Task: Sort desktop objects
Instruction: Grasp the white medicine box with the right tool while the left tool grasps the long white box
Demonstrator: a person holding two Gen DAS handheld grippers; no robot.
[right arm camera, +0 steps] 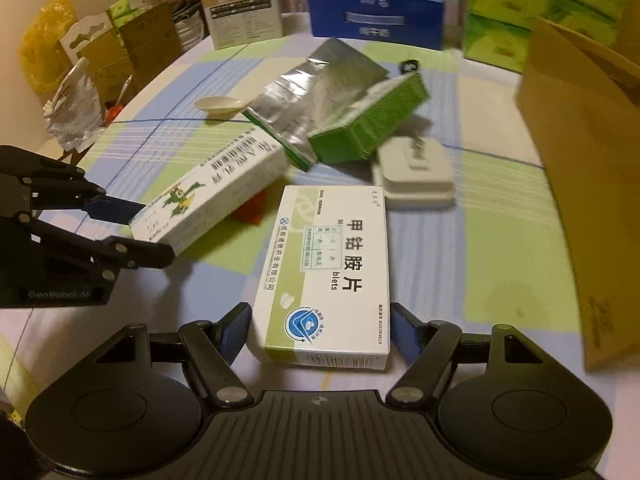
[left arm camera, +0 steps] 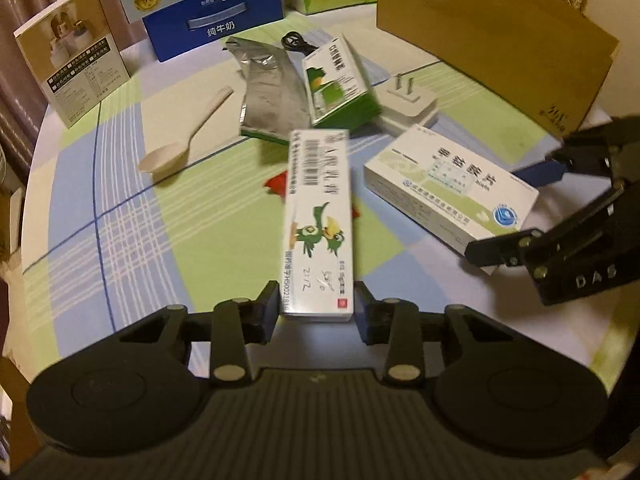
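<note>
My left gripper [left arm camera: 317, 312] is shut on the near end of a long white ointment box with a green bird picture [left arm camera: 318, 216]; the box is lifted and tilted over a red scrap [right arm camera: 252, 210]. The box [right arm camera: 208, 196] and the left gripper [right arm camera: 136, 228] also show in the right wrist view. My right gripper [right arm camera: 320, 334] is open, its fingers on either side of the near end of a white and green tablet box [right arm camera: 326, 272], which lies flat on the tablecloth. That box [left arm camera: 448, 188] and the right gripper [left arm camera: 520, 208] also show in the left wrist view.
A green box [left arm camera: 340, 88] leans on a silver foil pouch [left arm camera: 268, 92]. A white plug adapter [left arm camera: 404, 104], a cream spoon [left arm camera: 180, 144] and a black cable [left arm camera: 294, 42] lie behind. A brown paper bag [left arm camera: 492, 36] stands right; blue milk carton [left arm camera: 216, 20] and tan box [left arm camera: 72, 56] at back.
</note>
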